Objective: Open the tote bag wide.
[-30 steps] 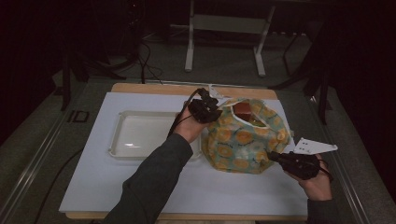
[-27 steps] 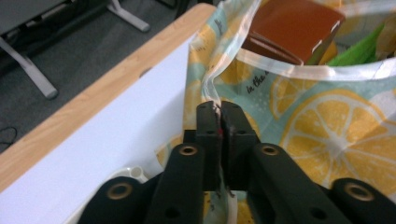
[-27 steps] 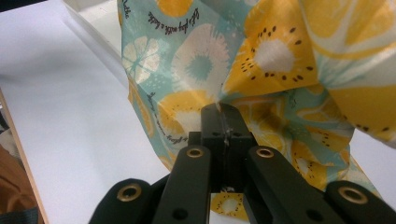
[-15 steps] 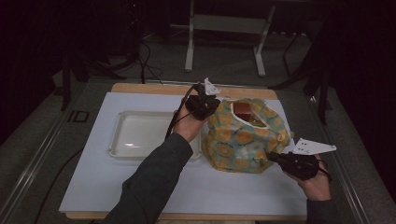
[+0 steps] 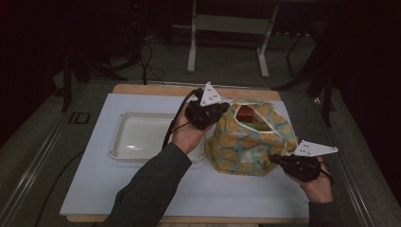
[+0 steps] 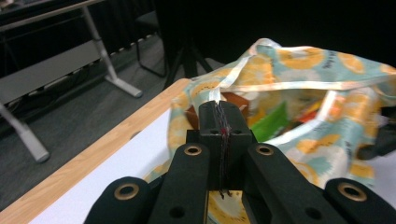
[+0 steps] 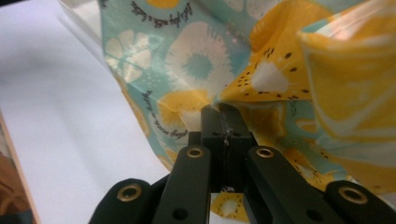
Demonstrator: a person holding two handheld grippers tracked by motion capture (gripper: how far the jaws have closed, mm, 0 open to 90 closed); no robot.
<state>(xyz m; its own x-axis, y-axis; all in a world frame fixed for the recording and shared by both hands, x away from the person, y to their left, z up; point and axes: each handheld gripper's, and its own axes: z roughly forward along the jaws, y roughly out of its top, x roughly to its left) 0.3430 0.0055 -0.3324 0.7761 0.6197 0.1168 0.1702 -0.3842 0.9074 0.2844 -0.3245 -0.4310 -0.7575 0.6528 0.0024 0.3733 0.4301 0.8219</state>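
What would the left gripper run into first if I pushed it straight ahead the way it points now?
The left gripper is already shut on the rim of the patterned bag. Straight on, it would likely push into the bag's open mouth and meet the brown item inside, though depth is unclear.

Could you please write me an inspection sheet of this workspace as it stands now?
Surface: white mat on a wood-edged table.
Job's things: patterned bag stands on the mat, mouth open, with red and green items inside; which items they are cannot be told.
Clutter: clear tray left of the bag, apparently empty.
Grippers: left gripper shut on the bag's rim at its left; right gripper shut on the bag's fabric low at its right.
Cables: black cable trails from the left gripper; more lie on the floor behind.
Surroundings: dark room, grey metal stand beyond the table.
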